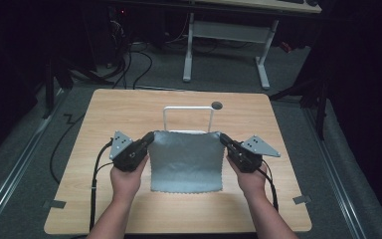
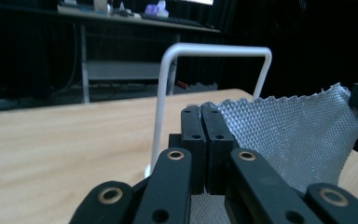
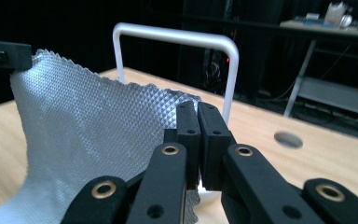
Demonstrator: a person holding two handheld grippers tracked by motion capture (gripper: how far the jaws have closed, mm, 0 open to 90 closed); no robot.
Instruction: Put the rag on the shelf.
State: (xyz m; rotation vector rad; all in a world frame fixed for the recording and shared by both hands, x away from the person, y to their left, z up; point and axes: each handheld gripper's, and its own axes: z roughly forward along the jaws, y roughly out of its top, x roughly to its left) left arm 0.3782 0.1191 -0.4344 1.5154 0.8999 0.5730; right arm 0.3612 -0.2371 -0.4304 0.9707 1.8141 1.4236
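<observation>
1. Near the middle of the high view, I see a grey cloth [image 1: 186, 162] held up over the wooden table [image 1: 104, 119].
2. My left gripper [image 1: 150, 137] is pinched tight on the cloth's top left corner.
3. My right gripper [image 1: 224, 139] is pinched tight on its top right corner.
4. Just behind the cloth stands a white wire frame [image 1: 188, 110].
5. I see the cloth's bottom edge touch the table.

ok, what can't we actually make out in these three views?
- Rack base: in the high view the grey cloth covers the feet of the white wire rack.
- Left hand-held gripper: in its own view, the shut jaws hide the pinched cloth corner.
- Right hand-held gripper: same, the pinched corner is behind its jaws.
- Items on the far desk: too small and blurred in the right gripper view.
</observation>
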